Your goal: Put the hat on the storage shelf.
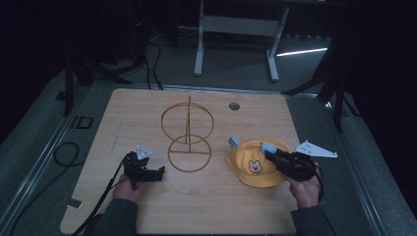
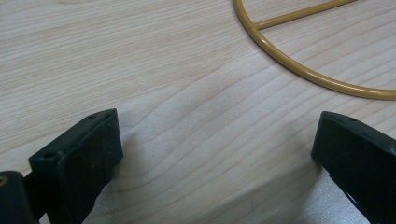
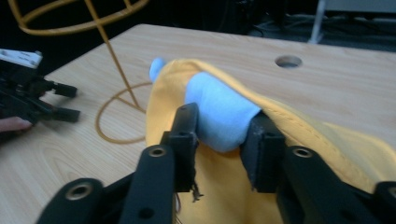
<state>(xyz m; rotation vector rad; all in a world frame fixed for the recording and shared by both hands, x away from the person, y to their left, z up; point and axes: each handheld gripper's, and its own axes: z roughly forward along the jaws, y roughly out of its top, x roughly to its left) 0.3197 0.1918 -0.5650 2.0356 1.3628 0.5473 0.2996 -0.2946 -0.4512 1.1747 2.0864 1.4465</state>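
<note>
A yellow cap (image 1: 253,169) with a small animal badge and light blue ears lies on the wooden table (image 1: 206,206), right of centre. My right gripper (image 1: 269,151) comes in from the right and is shut on one blue ear (image 3: 219,112), with the yellow cloth (image 3: 327,154) bunched beneath its jaws. A gold wire stand (image 1: 188,123) with an upright ring and a flat base ring (image 1: 190,153) stands mid-table. My left gripper (image 1: 158,173) rests on the table just left of that base ring (image 2: 299,70), jaws wide open and holding nothing (image 2: 215,149).
A round hole (image 1: 234,105) sits in the table's far right part. Beyond the table stand white desk legs (image 1: 199,44), and a black cable loop (image 1: 66,152) lies off the left edge. Bare wood stretches along the near edge between my hands.
</note>
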